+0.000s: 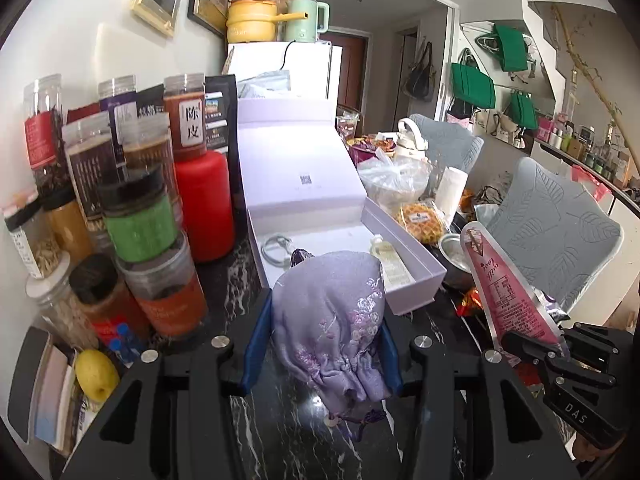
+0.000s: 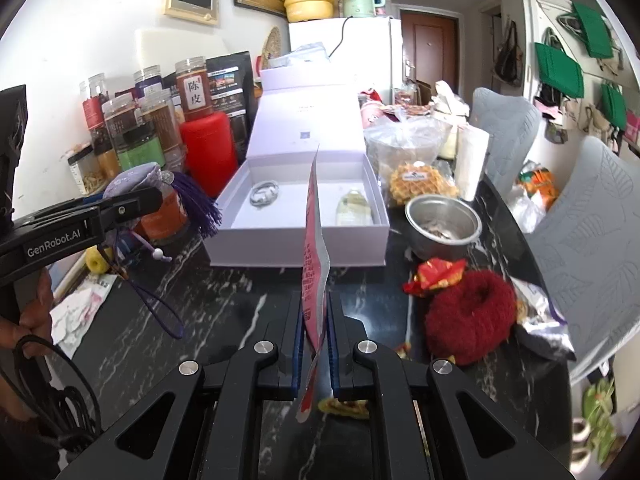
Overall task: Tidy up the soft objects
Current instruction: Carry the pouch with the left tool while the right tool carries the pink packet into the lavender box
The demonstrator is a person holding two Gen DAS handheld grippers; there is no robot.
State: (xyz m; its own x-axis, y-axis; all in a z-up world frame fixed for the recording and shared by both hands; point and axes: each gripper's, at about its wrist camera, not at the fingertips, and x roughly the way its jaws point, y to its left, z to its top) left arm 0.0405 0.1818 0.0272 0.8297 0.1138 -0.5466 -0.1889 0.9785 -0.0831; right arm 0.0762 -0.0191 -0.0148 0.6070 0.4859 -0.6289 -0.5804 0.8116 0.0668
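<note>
My left gripper [image 1: 326, 312] is shut on a lilac embroidered drawstring pouch [image 1: 332, 320], held just above the black marble table in front of the open white gift box [image 1: 412, 256]. In the right wrist view the same pouch [image 2: 134, 178] shows with a purple tassel [image 2: 200, 204] and a cord hanging down. My right gripper [image 2: 316, 312] is shut on a flat pink sachet [image 2: 314, 240] held edge-on, upright. That sachet [image 1: 508, 288] stands at the right of the left wrist view. A cable coil [image 2: 264, 194] and a small bottle [image 2: 352, 206] lie inside the box.
Stacked spice jars [image 1: 140, 216] and a red canister [image 1: 206, 204] crowd the left. A steel bowl [image 2: 442, 220], waffle pack [image 2: 420, 184], red fluffy scrunchie [image 2: 470, 316] and foil wrappers [image 2: 540, 320] lie right of the box. Grey chairs [image 2: 592, 232] stand beyond the table edge.
</note>
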